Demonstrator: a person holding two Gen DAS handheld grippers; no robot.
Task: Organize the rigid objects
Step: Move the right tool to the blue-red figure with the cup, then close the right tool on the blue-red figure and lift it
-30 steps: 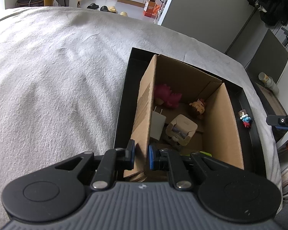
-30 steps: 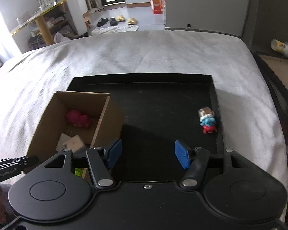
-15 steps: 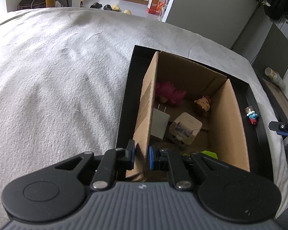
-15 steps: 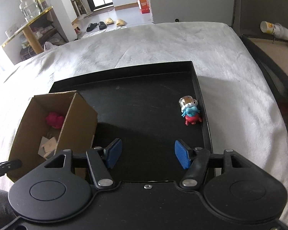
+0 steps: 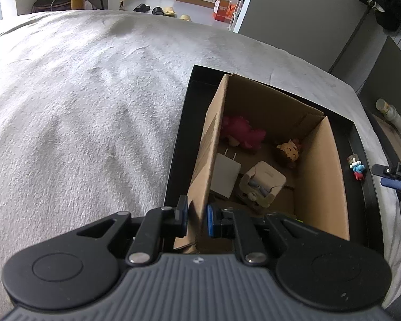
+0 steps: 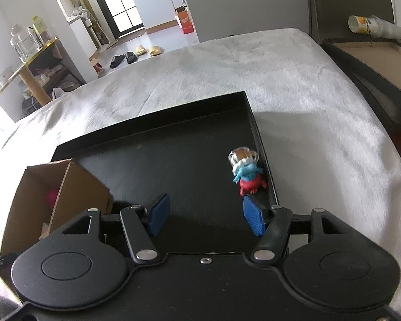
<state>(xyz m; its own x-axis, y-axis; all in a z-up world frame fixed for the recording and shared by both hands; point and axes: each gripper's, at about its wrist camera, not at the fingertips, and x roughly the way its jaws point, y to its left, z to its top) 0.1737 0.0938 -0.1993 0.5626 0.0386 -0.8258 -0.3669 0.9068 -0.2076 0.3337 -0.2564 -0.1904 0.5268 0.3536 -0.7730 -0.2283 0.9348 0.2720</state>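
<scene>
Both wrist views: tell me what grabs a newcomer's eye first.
The open cardboard box on the black tray, its near wall pinched by the left gripper. Then the blue-and-red figurine alone at the tray's right edge, just ahead of the open right gripper.

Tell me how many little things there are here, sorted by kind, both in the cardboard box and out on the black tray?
Toy figures: 3 (pink one, smiling doll, blue-and-red one on the tray)
White charger plug: 1
Small beige carton: 1
Yellow-green item, mostly hidden: 1
Total: 6
</scene>
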